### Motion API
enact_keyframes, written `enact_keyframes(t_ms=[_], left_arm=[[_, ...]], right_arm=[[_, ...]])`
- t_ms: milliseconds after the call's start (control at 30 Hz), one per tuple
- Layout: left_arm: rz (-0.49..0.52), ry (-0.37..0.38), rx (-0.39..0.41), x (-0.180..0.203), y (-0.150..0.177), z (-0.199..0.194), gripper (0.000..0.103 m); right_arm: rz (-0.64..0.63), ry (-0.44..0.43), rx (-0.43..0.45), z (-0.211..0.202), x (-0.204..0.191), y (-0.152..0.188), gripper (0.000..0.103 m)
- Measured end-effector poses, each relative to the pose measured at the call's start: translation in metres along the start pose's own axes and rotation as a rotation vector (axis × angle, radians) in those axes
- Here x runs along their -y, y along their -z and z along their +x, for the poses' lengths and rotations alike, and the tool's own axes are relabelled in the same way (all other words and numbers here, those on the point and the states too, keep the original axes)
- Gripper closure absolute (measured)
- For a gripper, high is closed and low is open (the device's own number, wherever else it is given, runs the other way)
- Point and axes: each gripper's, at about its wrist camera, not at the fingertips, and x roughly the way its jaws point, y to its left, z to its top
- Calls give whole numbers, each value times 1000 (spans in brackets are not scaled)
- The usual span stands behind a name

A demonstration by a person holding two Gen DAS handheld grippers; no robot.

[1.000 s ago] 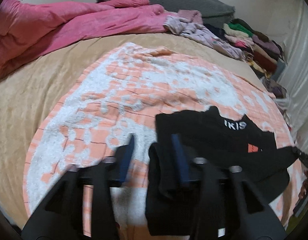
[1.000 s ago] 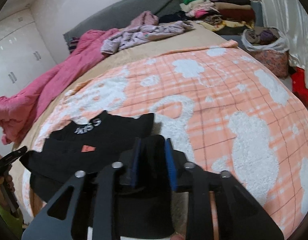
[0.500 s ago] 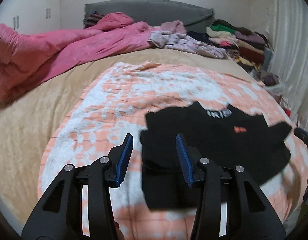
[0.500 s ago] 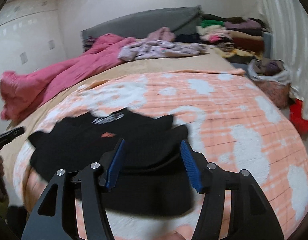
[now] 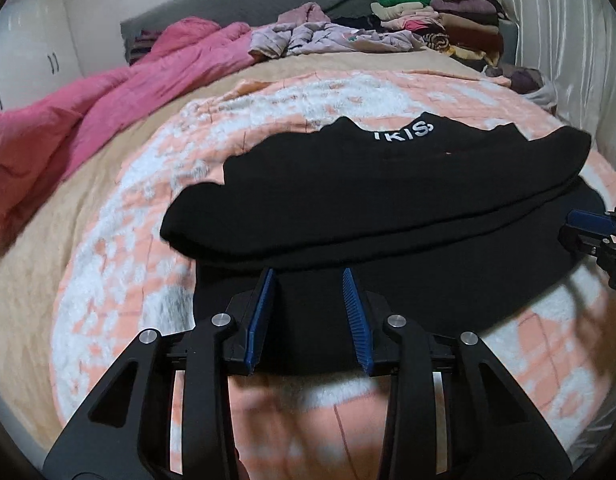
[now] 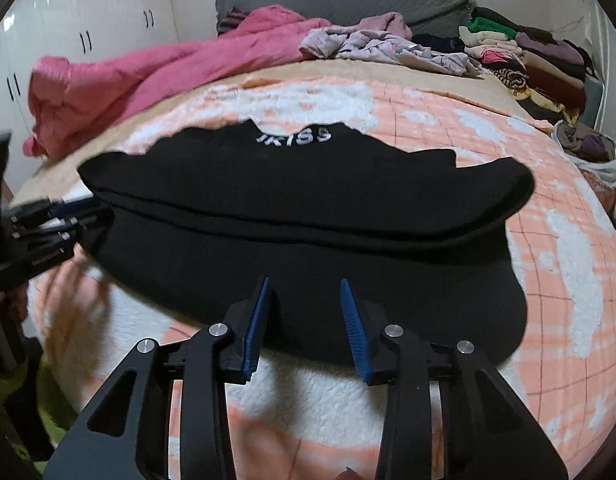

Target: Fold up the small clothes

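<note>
A black shirt (image 5: 387, 184) with white letters at the collar lies on the orange and white blanket (image 5: 120, 248), its top half folded down over the lower half. It also shows in the right wrist view (image 6: 308, 200). My left gripper (image 5: 309, 276) is open and empty, its fingertips over the near hem. My right gripper (image 6: 304, 284) is open and empty, also over the near hem. The right gripper shows at the right edge of the left wrist view (image 5: 587, 228). The left gripper shows at the left edge of the right wrist view (image 6: 40, 224).
A pink duvet (image 5: 100, 108) lies bunched at the far left of the bed. A lilac garment (image 5: 327, 38) and a stack of folded clothes (image 5: 439, 20) sit at the head of the bed. White wardrobes (image 6: 88, 32) stand at the left.
Both grippers held parts of the black shirt one second ago. They have let go, opened and pulled back toward the near edge. The shirt now lies folded across.
</note>
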Motion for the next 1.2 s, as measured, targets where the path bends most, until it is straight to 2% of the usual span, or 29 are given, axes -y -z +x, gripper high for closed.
enact_keyframes(t_ms=[200,400,533,633,833,933,1000,1100,1200], left_arm=[[0,-4,11,0,-19,12,75],[-39,14,-23,-11,-39,34,75],[-95,12,-44,-29,-58,48,75],[-155,16,-42,-45,-75,52,75],[-235,5,14,-75,-92,35,73],[-268,9,6,-87,-88,34,72],[-285,10,-8,-94,-83,39,72],[-301,25,-39,-100,-75,48,71],[-313,68,-75,-100,-69,61,58]], right_arm=[[10,19,-2,22,8,-16,70],[16,9,-2,39,17,-41,70],[1,15,14,48,23,-65,70],[53,4,26,54,36,-83,70],[130,42,92,41,60,-111,67],[135,72,109,31,70,-112,65],[134,102,113,25,78,-107,60],[149,138,93,25,90,-97,57],[182,176,51,32,108,-87,55]])
